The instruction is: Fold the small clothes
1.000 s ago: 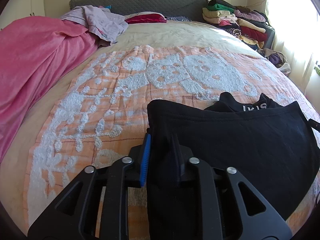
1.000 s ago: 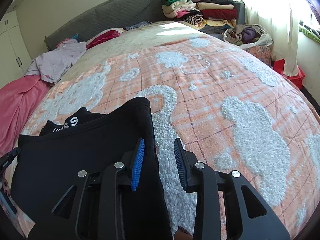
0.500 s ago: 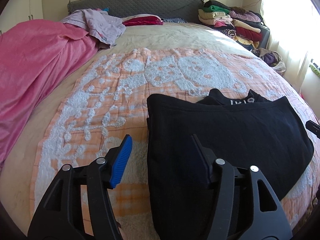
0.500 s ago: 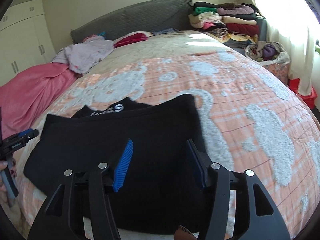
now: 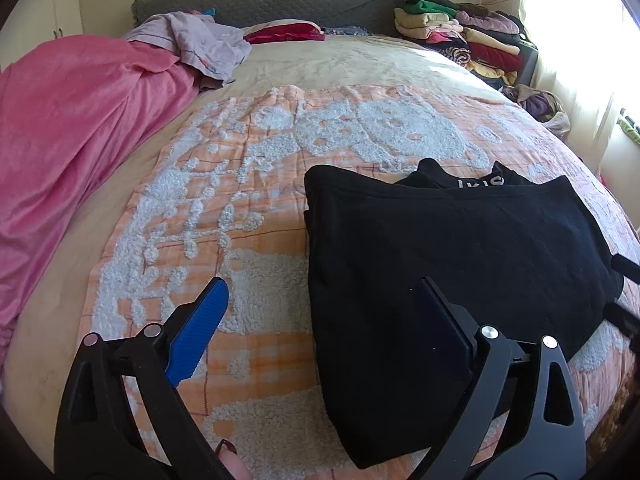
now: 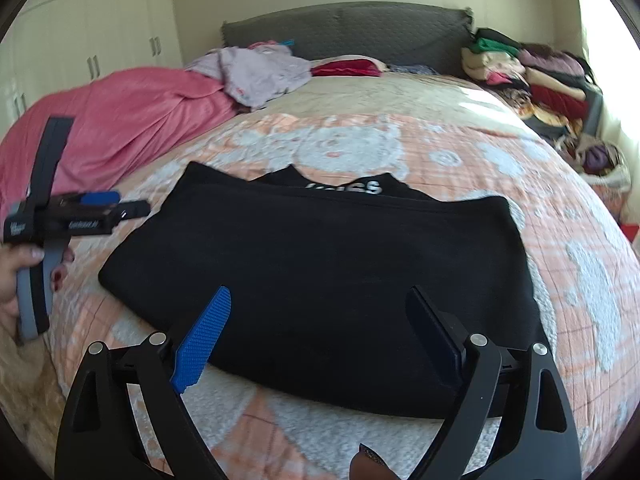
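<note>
Both tongs, left (image 5: 320, 312) and right (image 6: 320, 320), gape apart above the black garment (image 6: 328, 272) lying folded on the bed's orange blanket (image 6: 500, 152), where a careless single-layer pinch could undo its fold.

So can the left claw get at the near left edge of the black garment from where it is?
Probably yes. The left claw is open and empty, and the black garment lies flat on the orange blanket with its left edge between the fingers; nothing blocks it.
</note>
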{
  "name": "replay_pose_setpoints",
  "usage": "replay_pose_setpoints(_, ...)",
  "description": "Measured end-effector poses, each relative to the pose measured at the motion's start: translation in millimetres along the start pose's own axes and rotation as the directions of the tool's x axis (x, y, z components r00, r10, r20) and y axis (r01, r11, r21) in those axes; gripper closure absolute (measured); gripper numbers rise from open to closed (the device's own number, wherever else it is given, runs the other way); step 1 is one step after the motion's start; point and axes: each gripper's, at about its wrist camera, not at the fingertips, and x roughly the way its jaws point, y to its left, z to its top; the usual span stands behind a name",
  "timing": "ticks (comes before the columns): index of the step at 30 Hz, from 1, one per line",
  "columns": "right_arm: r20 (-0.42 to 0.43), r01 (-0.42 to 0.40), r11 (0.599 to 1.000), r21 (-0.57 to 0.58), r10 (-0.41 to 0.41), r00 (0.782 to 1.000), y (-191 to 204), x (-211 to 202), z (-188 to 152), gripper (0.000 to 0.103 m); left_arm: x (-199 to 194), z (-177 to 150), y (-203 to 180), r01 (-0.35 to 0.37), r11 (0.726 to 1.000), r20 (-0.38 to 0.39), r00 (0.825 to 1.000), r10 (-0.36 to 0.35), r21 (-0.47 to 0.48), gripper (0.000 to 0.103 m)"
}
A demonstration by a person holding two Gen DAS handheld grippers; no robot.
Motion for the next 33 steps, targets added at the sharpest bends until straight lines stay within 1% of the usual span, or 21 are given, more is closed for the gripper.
replay_pose_setpoints(1,-0.002,-0.007,1.000,-0.019,0.007,1.000,7,1,0,0.012,0,0,1,-0.004,1.000,-0.001,1.000,0.004,-0.004,0.012)
replay_pose_setpoints(5,-0.012,-0.054,0.996,-0.074,0.053,0.999,32,5,1,0.012,2,1,7,-0.018,1.000,-0.005,1.000,0.018,-0.020,0.011)
replay_pose_setpoints(10,-0.021,-0.080,0.986,-0.143,0.077,0.997,61,12,4,0.011,2,2,14,-0.031,0.999,-0.005,0.999,0.031,-0.035,0.010)
replay_pose_setpoints(17,-0.047,-0.084,0.964,-0.253,0.075,0.996,97,30,-3,0.011,6,3,24,-0.044,0.997,-0.017,0.999,0.043,-0.067,0.010)
replay_pose_setpoints(22,-0.085,-0.059,0.940,-0.336,0.032,0.996,116,52,-13,0.011,13,3,28,-0.043,0.995,-0.034,0.999,0.040,-0.088,0.010)
replay_pose_setpoints(24,-0.095,-0.050,0.930,-0.363,0.017,0.995,121,61,-17,0.011,17,4,30,-0.033,0.994,-0.045,0.999,0.028,-0.100,0.010)
replay_pose_setpoints(27,-0.078,0.011,0.905,-0.425,-0.049,0.996,131,76,-21,0.011,24,6,33,-0.012,0.992,-0.060,0.998,0.005,-0.128,0.010)
replay_pose_setpoints(29,-0.055,0.043,0.893,-0.448,-0.075,0.996,137,83,-20,0.009,30,8,34,-0.007,0.990,-0.070,0.998,-0.003,-0.142,0.010)
replay_pose_setpoints(33,-0.030,0.076,0.886,-0.458,-0.101,0.994,145,96,-13,0.008,40,12,35,-0.015,0.987,-0.083,0.997,0.002,-0.160,0.010)
